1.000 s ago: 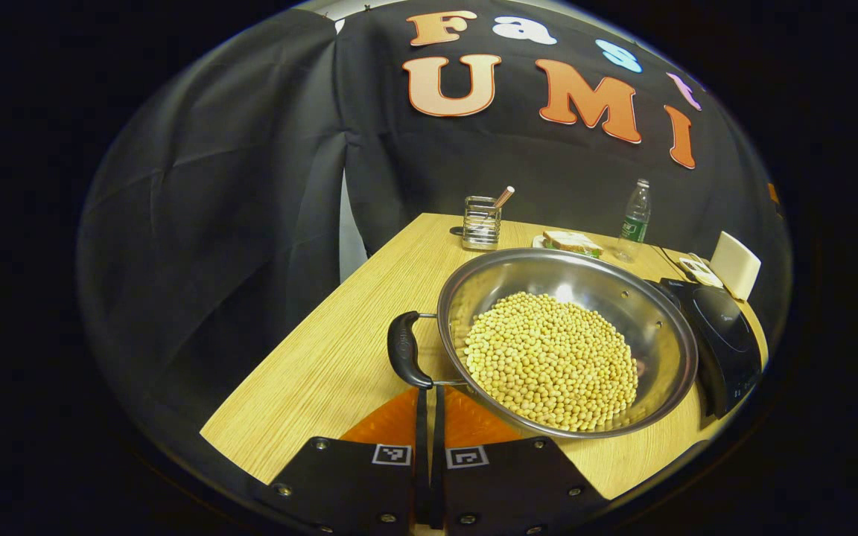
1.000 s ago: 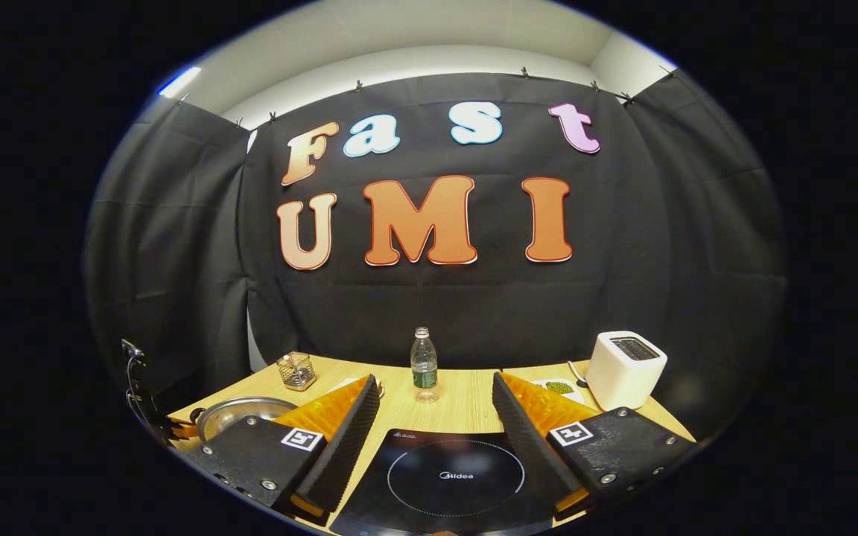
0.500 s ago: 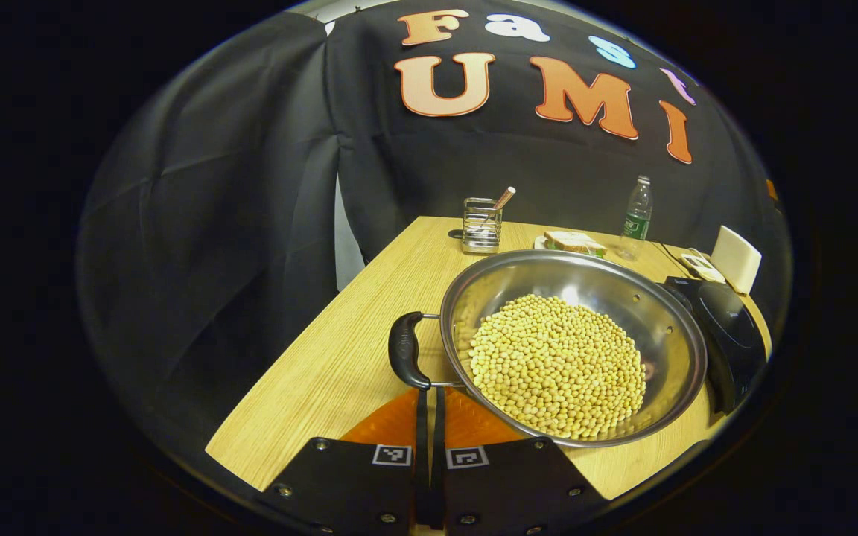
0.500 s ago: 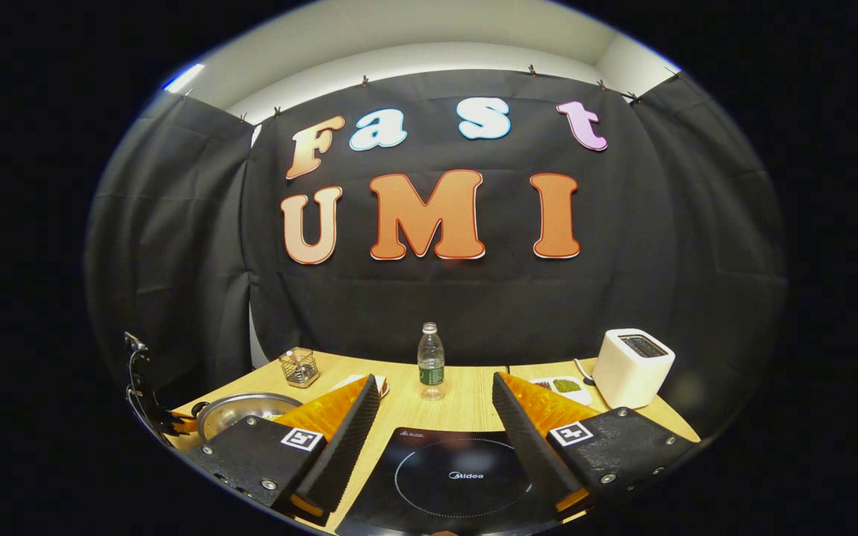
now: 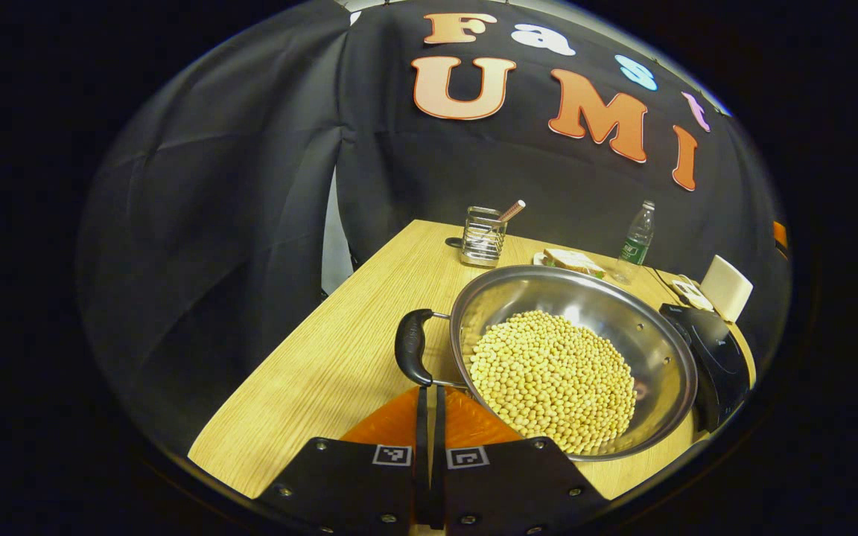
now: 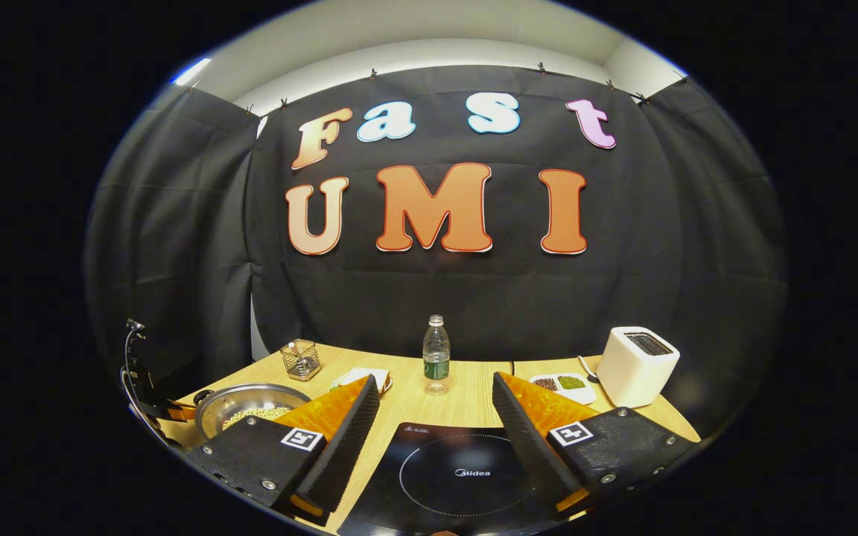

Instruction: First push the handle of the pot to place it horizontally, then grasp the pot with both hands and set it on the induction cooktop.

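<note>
- Pale wooden table [image 5: 339, 357] inside a booth of black cloth.
- Steel pot [image 5: 652, 342], wide and shallow, heaped with yellowish beans [image 5: 555, 380], just ahead and right of the left gripper [image 5: 429, 417].
- Black handle [image 5: 412, 356] directly beyond the tips, touching or nearly so; cannot tell which.
- Left gripper pressed together, pinching nothing.
- Bare tabletop left of the handle; induction cooktop [image 5: 712, 357] at the pot's far side.
- Right gripper [image 6: 433, 420] spread wide, poised above the cooktop, pot at its left.
</note>
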A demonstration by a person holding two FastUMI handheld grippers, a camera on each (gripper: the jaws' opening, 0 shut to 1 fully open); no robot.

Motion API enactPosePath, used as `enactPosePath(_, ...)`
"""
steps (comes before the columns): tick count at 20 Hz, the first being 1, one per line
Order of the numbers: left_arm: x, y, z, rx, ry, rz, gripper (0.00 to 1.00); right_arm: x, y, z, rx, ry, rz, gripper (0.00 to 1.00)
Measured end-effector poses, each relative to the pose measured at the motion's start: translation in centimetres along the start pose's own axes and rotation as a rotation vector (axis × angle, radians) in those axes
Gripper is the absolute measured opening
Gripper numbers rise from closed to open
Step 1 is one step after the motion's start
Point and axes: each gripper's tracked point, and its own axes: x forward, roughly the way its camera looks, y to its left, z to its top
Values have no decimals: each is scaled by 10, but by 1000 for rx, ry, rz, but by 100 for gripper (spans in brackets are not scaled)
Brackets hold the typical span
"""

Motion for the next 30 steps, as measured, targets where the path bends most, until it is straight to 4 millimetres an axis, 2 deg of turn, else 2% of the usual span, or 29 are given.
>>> enactPosePath(11,17,8,10,30,-6,-8,2,12,30,-22,2,50,29,95)
enactPosePath(18,25,10,14,30,-8,-41,2,17,55,-26,2,57,35,95)
enactPosePath(21,23,11,16,32,-15,-49,2,20,70,-32,-5,69,44,95)
enactPosePath(24,12,12,18,30,-32,-68,2,25,84,-40,-14,84,45,95)
enactPosePath(27,-4,8,39,20,-111,-90,2,33,100,-52,-18,109,49,95)
enactPosePath(30,-9,-4,53,51,-145,-123,2,38,120,-67,-17,142,67,95)
